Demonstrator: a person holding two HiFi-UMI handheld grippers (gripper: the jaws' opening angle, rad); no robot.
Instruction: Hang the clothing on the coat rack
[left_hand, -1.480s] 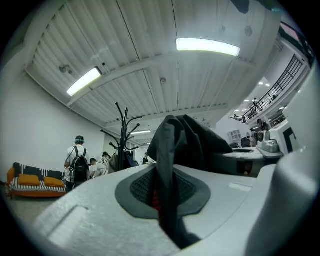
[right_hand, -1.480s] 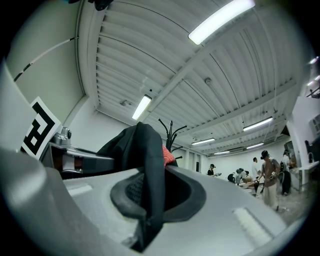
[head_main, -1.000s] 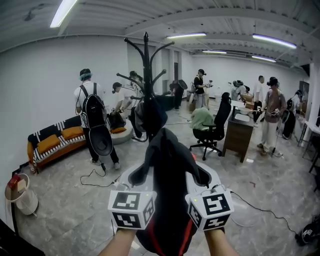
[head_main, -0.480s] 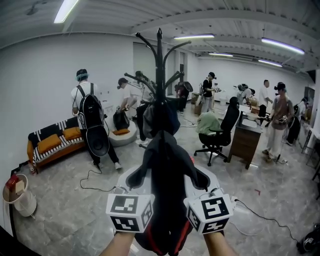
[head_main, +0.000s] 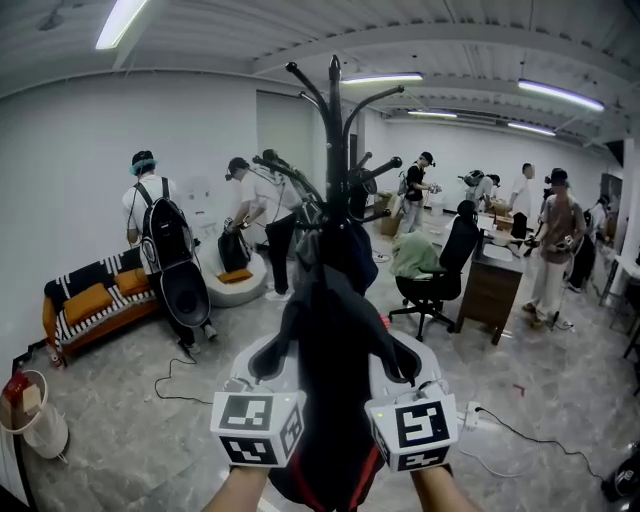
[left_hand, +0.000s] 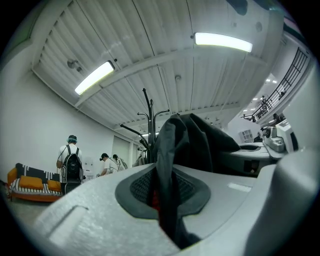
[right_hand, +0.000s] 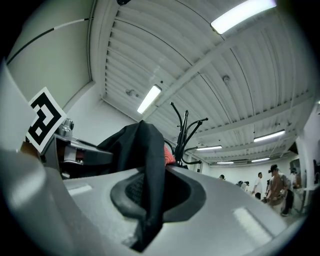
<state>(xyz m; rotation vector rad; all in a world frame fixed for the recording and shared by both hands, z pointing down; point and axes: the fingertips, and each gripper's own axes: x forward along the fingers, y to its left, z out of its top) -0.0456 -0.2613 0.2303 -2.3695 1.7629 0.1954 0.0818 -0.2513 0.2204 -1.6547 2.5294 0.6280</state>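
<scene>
Fingers (left_hand: 75, 220) | left gripper (head_main: 272, 358), right gripper (head_main: 398, 358) both clamp clothing (head_main: 335, 330) | near coat rack (head_main: 335, 120)

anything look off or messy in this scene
Nothing looks spilled or broken. The black garment hangs bunched between the left gripper and right gripper, both shut on it, and is not yet on the coat rack. Loose cables trail across the floor, which could be a trip hazard.

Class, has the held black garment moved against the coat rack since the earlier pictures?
Yes: the black garment has shifted left, now lining up under the coat rack that stood to its left.
</scene>
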